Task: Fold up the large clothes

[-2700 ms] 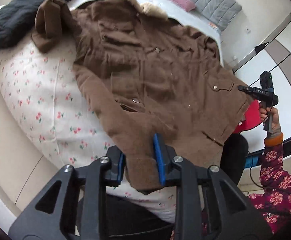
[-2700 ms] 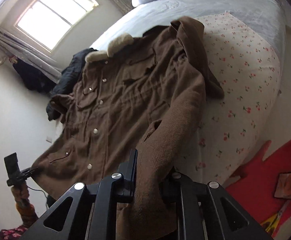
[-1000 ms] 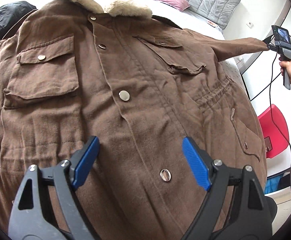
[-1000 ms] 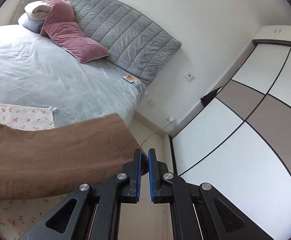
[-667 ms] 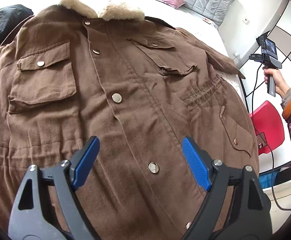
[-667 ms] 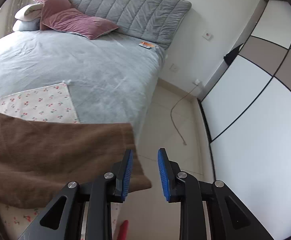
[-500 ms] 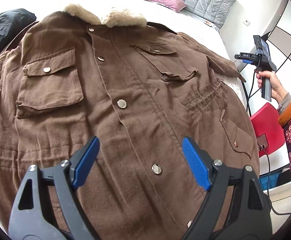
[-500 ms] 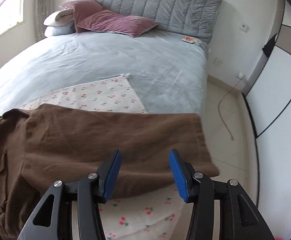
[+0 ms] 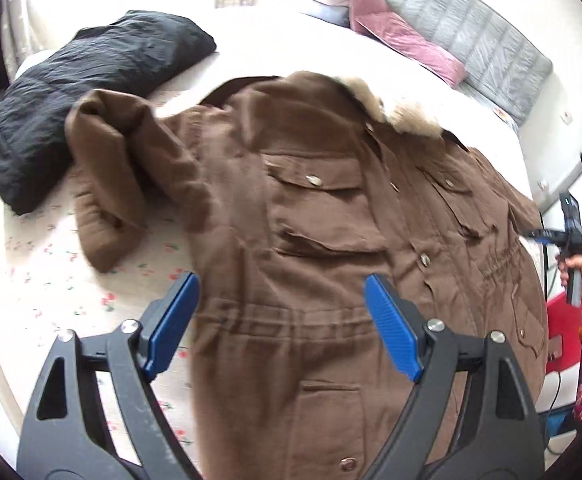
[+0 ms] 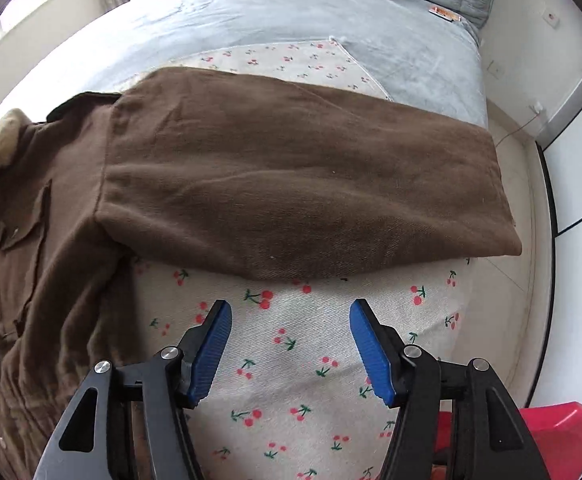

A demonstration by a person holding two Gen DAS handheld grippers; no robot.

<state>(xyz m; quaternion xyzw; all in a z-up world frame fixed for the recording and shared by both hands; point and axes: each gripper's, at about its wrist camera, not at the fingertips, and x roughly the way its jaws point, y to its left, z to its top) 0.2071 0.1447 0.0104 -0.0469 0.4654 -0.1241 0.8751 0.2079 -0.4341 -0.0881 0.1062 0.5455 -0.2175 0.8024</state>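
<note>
Left wrist view: your left tool point(image 9: 279, 330) is spread wide over the coat point(image 9: 331, 240), pinching nothing. Coat lies front-up on the bed point(image 9: 51, 280), one sleeve point(image 9: 107, 184) crumpled beside a black garment point(image 9: 71, 92).

Right wrist view: your right tool point(image 10: 291, 348) is opening, nothing between pads, above the cherry sheet point(image 10: 311, 340). Other sleeve point(image 10: 311, 188) lies flat, stretched out.

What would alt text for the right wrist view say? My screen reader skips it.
A brown coat's sleeve lies spread flat across a cherry-print sheet on a bed, and the right gripper hovers over the sheet, jaws opening and empty.
</note>
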